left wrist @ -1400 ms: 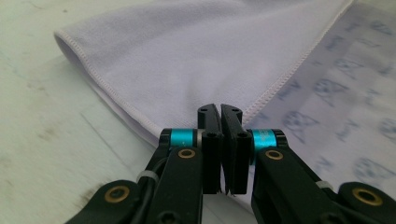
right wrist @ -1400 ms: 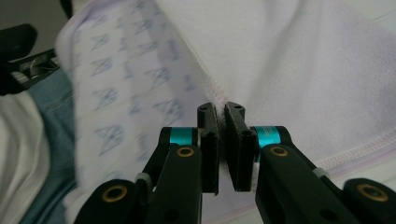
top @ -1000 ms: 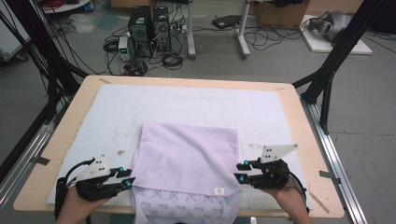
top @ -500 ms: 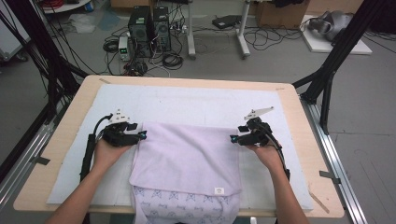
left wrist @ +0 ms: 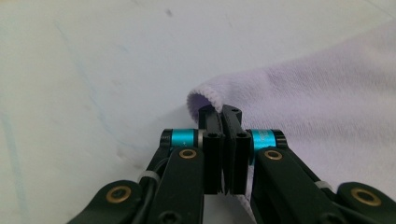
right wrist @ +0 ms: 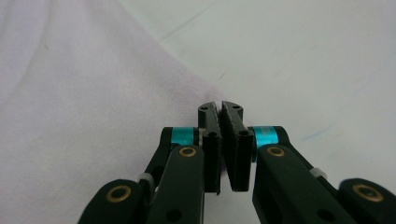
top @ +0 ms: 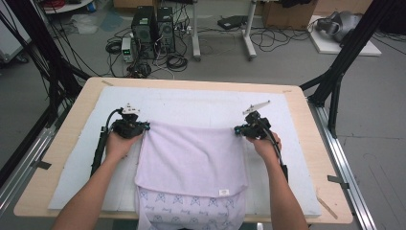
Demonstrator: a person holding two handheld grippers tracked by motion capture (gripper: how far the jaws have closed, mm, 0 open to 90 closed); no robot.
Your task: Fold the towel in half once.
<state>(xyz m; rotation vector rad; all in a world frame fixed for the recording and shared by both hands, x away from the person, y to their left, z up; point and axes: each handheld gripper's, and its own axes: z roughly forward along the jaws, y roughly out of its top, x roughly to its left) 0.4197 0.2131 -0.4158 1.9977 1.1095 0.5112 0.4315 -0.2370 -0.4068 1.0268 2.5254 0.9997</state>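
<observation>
Grippers, left gripper (top: 143,126) and right gripper (top: 238,129), pinch the lilac towel's (top: 191,158) far corners.

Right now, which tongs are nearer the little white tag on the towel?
Right. The right tongs pinch the far right corner; the left tongs pinch the far left corner, farther from the tag.

Grey concrete floor (top: 287,67) beyond the pale wooden desk (top: 306,115), two black computer towers (top: 153,24) sitting amid tangled black cables (top: 177,60), black metal frame struts (top: 344,57) flanking.
</observation>
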